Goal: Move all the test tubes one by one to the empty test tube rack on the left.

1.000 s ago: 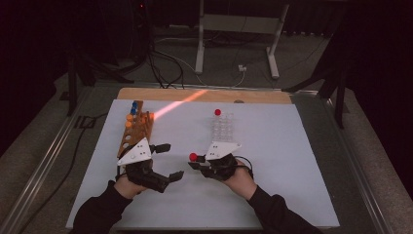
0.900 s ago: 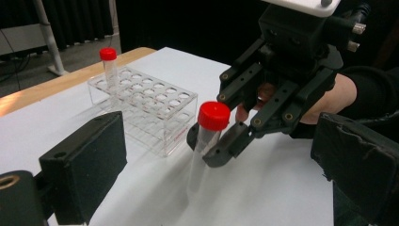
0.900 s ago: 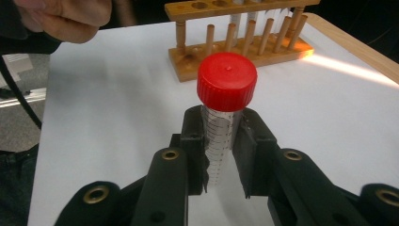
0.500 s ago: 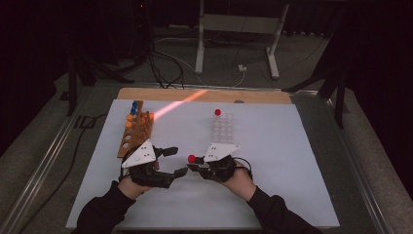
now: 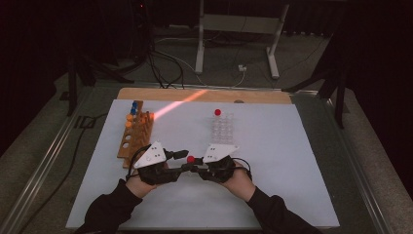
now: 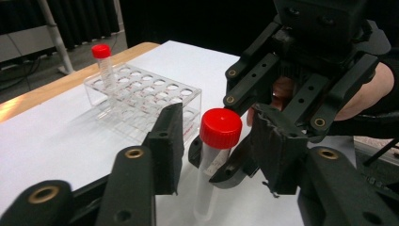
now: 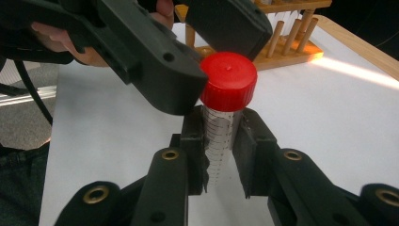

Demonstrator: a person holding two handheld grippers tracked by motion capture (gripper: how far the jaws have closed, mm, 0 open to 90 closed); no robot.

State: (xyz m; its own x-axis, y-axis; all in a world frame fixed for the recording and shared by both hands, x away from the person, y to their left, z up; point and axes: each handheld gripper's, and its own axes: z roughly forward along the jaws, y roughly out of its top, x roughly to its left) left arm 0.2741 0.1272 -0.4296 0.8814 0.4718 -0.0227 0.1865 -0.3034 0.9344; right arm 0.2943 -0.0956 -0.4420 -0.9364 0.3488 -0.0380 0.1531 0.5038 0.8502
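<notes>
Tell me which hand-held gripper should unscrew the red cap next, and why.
Probably left. The left hand-held gripper, whose jaws have just been closing, already brackets the red cap, while the right hand-held gripper clamps the tube upright below it.

Red-capped clear tube (image 7: 225,117), black tools

Both grippers are matte black, built of flat linked bars pinned with brass-ringed rivets, and each ends in two blocky black jaws. The right gripper (image 7: 220,155) shows jaw pads with ragged, toothed inner edges and small drilled holes along its bars. The left gripper (image 6: 221,150) has the same brass eyelets at 7 and 5 o'clock in its own view. In the high view each body carries a pale grey three-cornered plate dotted with small dark screws, and a thin black cable loops off the right one. The person wears long black sleeves (image 5: 112,207).
</notes>
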